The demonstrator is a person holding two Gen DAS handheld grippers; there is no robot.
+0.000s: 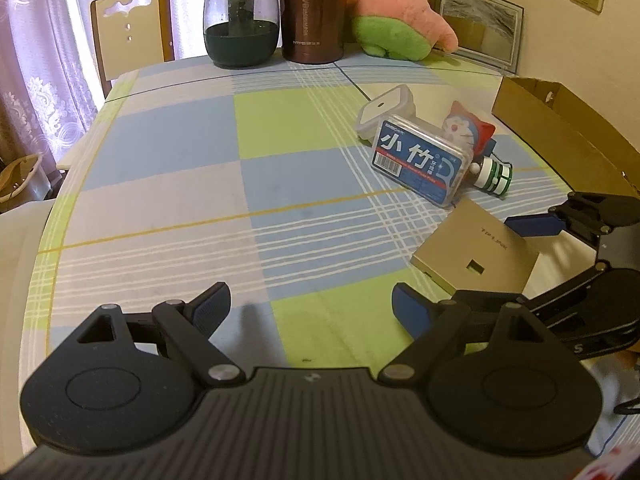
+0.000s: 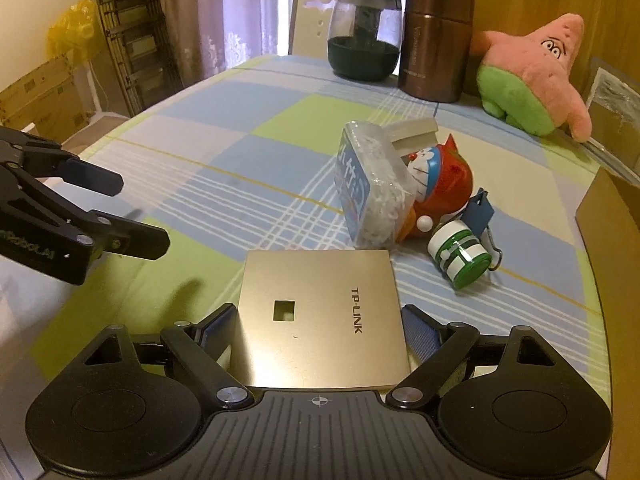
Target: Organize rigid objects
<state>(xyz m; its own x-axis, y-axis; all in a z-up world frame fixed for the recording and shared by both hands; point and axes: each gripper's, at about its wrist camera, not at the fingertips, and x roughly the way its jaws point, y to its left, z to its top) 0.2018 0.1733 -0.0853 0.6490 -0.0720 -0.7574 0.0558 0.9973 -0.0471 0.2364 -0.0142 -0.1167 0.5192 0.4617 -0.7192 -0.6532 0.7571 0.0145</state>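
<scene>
**Gold panel: thin, stiff, slick**

Left gripper (image 1: 308,306) wide open, empty, over bare desk (image 1: 168,184). Right gripper (image 2: 318,320) straddling flat TP-LINK panel (image 2: 320,316); pad contact unclear. Probably light; grip opposite side edges squarely, or risk slipping.

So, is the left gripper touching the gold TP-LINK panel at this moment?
Apart. The right wrist view shows the left gripper open over the tablecloth, with a bare strip of cloth between its fingertips and the gold TP-LINK panel.
</scene>
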